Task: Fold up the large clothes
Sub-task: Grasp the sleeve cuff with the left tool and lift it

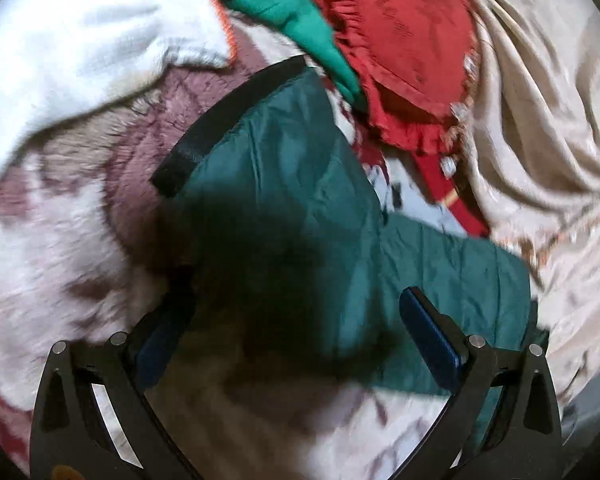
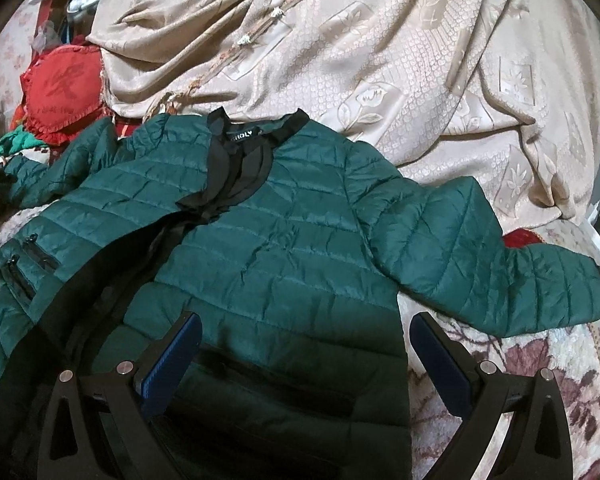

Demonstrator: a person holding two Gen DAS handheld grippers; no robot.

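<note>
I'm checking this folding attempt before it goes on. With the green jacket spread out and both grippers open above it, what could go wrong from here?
The green quilted jacket lies rumpled, its front panel flipped open, so a fold may trap creases. The right sleeve trails off sideways and could drag. The left gripper works close to a red cushion and might snag other laundry.

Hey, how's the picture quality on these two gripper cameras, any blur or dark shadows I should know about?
Left wrist view: motion-blurred throughout, with a heavy dark shadow over the green jacket just ahead of the left gripper. Right wrist view: much sharper, the quilting and collar label readable, though the hem near the right gripper falls into shadow. Both show fisheye bending and black corners.
</note>
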